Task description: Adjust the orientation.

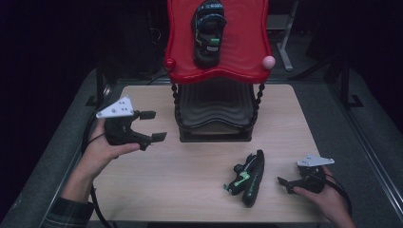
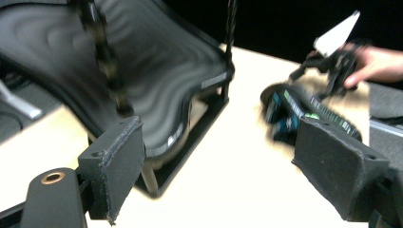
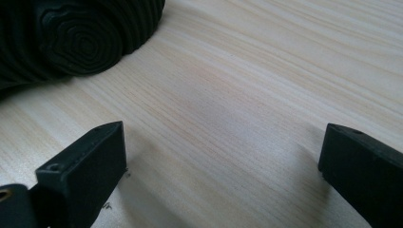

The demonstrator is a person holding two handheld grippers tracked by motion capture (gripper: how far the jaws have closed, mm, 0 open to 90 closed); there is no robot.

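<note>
Now, on the left, the left gripper (image 1: 153, 126) hangs above the worktop (image 1: 190, 190) beside the stand, its fingers (image 2: 114, 166) wide apart with nothing between them. From its own camera those fingers look across the boards toward the far side, where a shoe lies and the other hand waits.

Centre stage, a two-tier stand: one shoe (image 1: 208, 33) sits on the red top tray (image 1: 247, 52), toe toward the person, and the black lower tray (image 1: 214, 107) looks bare as far as can be seen.

Moving right, the second shoe (image 1: 247, 178), black with green trim, lies tipped on its side on the worktop, in front of the stand and a little to its right. Its long axis runs mostly front to back, slightly slanted, sole edge facing the right gripper (image 1: 284, 184).

And that right gripper rests low on the worktop just beside the shoe, fingers (image 3: 85, 175) spread, nothing gripped; its own camera catches the ribbed sole at upper left, just off the line between the fingers. By my read the right hand is far nearer, and a short slide toward its left would put the shoe between them, gripping across the narrow width.
</note>
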